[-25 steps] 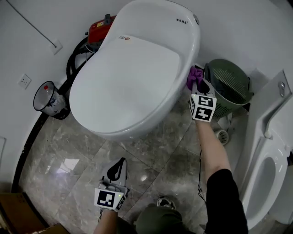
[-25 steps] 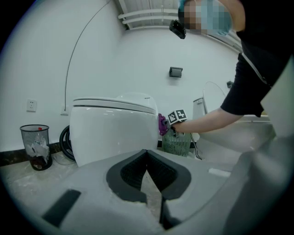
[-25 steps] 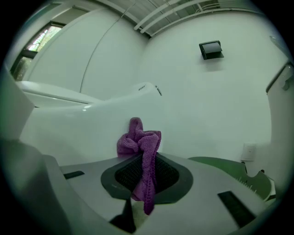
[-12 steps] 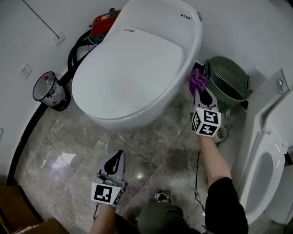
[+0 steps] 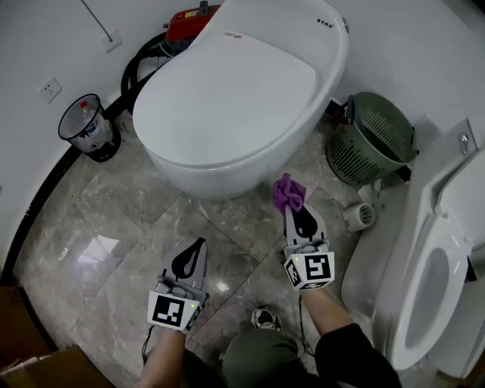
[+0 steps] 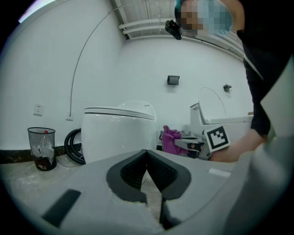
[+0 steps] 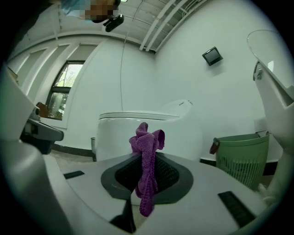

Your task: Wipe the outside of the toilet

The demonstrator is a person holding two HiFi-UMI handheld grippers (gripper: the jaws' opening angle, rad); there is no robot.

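Well, from above you can see the whole white toilet (image 5: 235,98) with its lid down. A red machine (image 5: 189,23) sits behind it and a green basket (image 5: 371,144) stands beside it. The two gripper views see the toilet only from the side, low down near the floor (image 5: 98,220). Only the right gripper view shows a window (image 7: 64,87). The left gripper view shows a little bin (image 6: 41,149) with trash in it and a black hose (image 6: 73,147) next to the toilet.

The right hand-held gripper (image 5: 292,211) is closed tight on a purple cloth (image 5: 288,193). The cloth sticks up past the jaw tips and hangs down between them. It is in front of the toilet, near it but not touching it. The left hand-held gripper (image 5: 198,244) has its jaws pressed together with nothing in them. It hangs over the floor, beside the right one.
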